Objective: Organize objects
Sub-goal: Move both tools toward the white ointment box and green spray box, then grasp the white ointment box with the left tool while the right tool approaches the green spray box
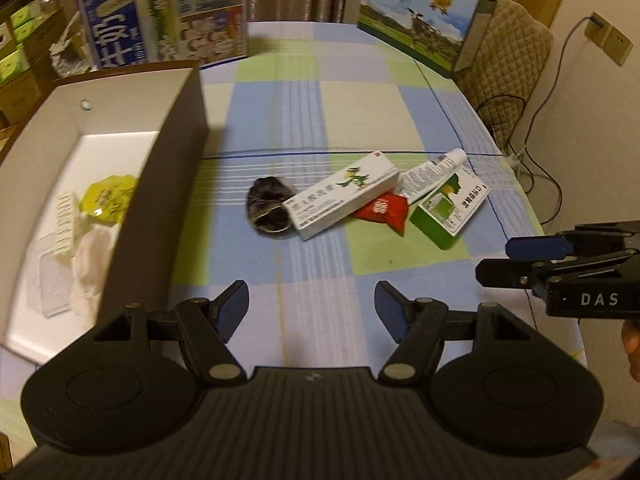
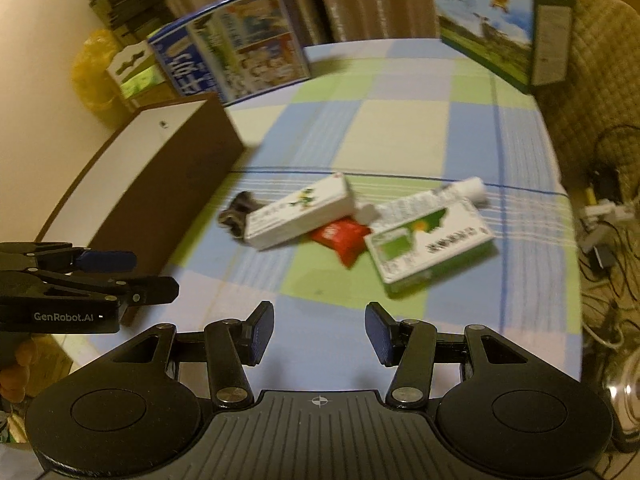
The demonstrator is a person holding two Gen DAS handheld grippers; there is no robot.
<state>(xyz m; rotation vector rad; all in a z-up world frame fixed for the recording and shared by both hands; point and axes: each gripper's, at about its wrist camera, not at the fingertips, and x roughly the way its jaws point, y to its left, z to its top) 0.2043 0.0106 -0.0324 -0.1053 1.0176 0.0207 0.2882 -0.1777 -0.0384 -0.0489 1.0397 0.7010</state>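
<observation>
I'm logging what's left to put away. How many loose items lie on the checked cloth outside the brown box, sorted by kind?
Cartons: 2, the white carton and the green-and-white carton
Tubes: 1, the white tube
Sachets: 1, the red sachet
Dark bundles: 1, the dark bundle
Total: 5

Storage box (image 1: 176,168) left of clutter (image 1: 344,200)

Both grippers are matte black plastic with ribbed bodies, round side discs, silver rivets at the linkage pivots and blue pads on the fingers; the left gripper (image 1: 312,304) carries white "GenRobot.AI" lettering, the right gripper (image 2: 319,330) white "DAS" lettering
</observation>
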